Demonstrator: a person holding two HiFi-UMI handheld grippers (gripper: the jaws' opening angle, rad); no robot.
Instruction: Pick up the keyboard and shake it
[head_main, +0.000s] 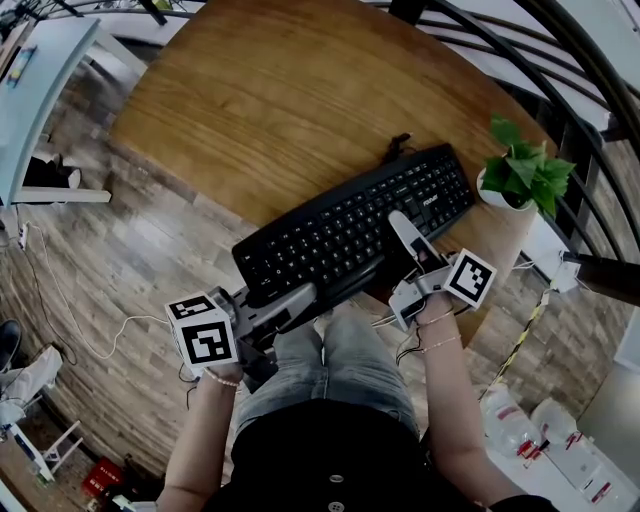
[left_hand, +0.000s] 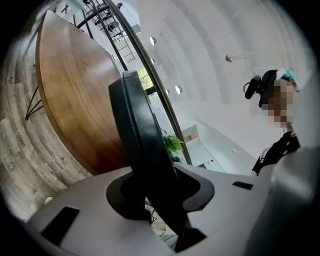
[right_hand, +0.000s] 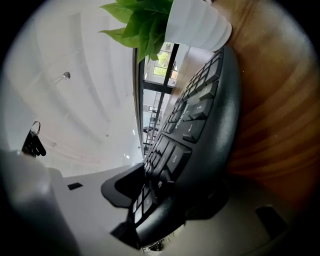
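Observation:
A black keyboard (head_main: 350, 220) lies slantwise over the near edge of the round wooden table (head_main: 280, 90), its front edge out past the rim above the person's lap. My left gripper (head_main: 300, 298) is shut on its left front corner. In the left gripper view the keyboard (left_hand: 137, 130) stands edge-on between the pads of the left gripper (left_hand: 155, 200). My right gripper (head_main: 400, 240) is shut on the right front part, with its upper finger (head_main: 408, 235) lying across the keys. In the right gripper view the keyboard (right_hand: 200, 115) sits clamped in the right gripper (right_hand: 160, 195).
A green plant in a white pot (head_main: 525, 175) stands on the table just right of the keyboard, and the pot (right_hand: 195, 22) is close beyond its end. The keyboard's cable (head_main: 400, 148) leaves its far edge. A black railing (head_main: 560, 90) curves behind the table. A white desk (head_main: 40, 90) stands at far left.

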